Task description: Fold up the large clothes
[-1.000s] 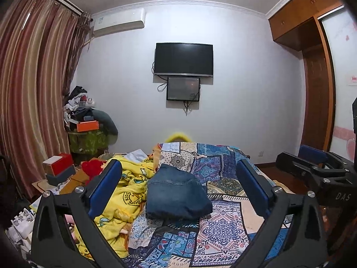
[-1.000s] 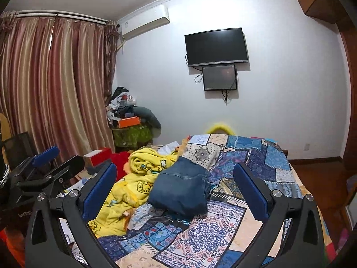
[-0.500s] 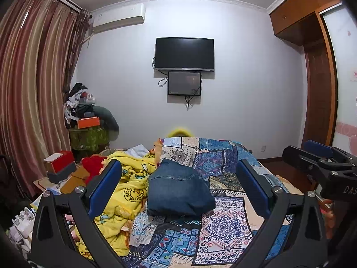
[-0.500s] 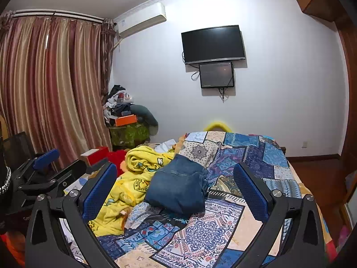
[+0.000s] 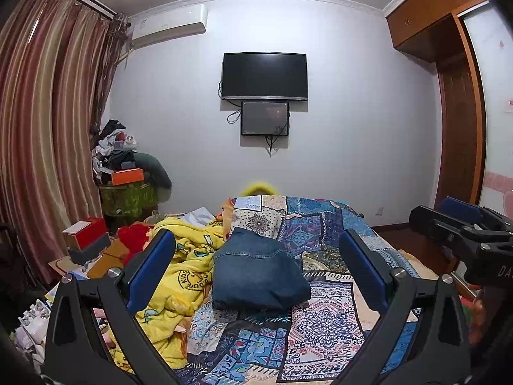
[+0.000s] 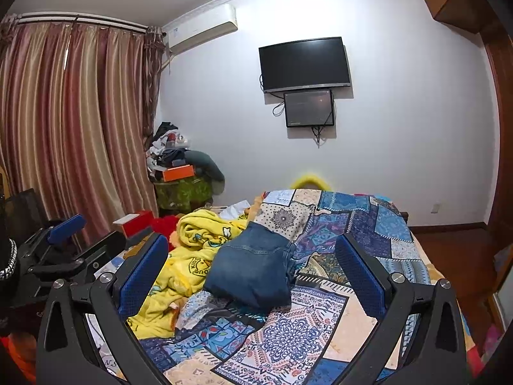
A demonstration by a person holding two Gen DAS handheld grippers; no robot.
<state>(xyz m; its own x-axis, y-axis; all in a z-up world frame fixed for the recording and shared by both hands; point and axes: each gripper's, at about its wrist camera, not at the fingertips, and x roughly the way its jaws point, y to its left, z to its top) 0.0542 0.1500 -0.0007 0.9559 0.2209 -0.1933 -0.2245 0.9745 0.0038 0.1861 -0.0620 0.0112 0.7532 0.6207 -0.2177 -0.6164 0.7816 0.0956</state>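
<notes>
Above the near end of the bed, you hold both tools level, pointing along the mattress toward the white wall with the black wall-mounted television (image 5: 264, 76). Your left tool (image 5: 256, 266) has its blue-padded fingers (image 5: 150, 269) spread wide, gripping nothing and touching nothing. Your right tool (image 6: 255, 268) is spread just as wide and is equally empty; from the left wrist view it shows side-on at the right edge (image 5: 461, 224), level with the left one and well apart from it.

Framed between the fingers in both views lies the folded dark blue denim garment (image 5: 256, 272), a compact bundle resting on the blue patchwork-patterned bedspread (image 5: 323, 320). Just beside it, on its left, is the crumpled yellow cartoon-print blanket (image 5: 179, 276), and their edges appear to touch.

Your hands are mostly cut off; only a sliver of skin shows at the left view's right edge. The garment's underside and inner folds are hidden, so you cannot tell how many layers it has. A yellow rounded object (image 6: 308, 181) behind the bed's far end is blurred and unidentifiable.
</notes>
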